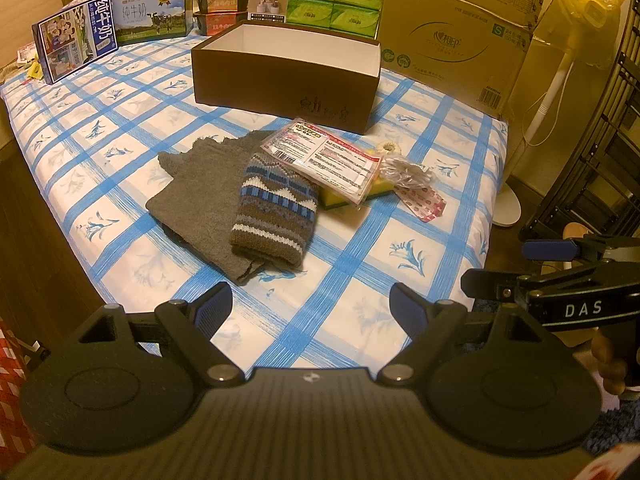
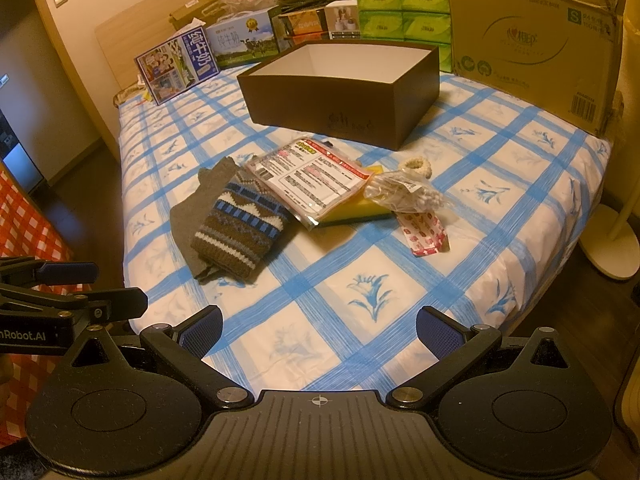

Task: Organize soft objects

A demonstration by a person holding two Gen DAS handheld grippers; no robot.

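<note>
A grey cloth lies on the bed with a striped knit piece on top of it. Beside them a flat printed packet rests on a yellow sponge. A clear bag of swabs, a pink patterned packet and a cream scrunchie lie to the right. An open brown box stands behind. My left gripper and right gripper are open and empty, near the bed's front edge.
Milk cartons, green tissue packs and a large cardboard box stand along the back. A fan stand is on the floor at the right. The right gripper shows in the left view.
</note>
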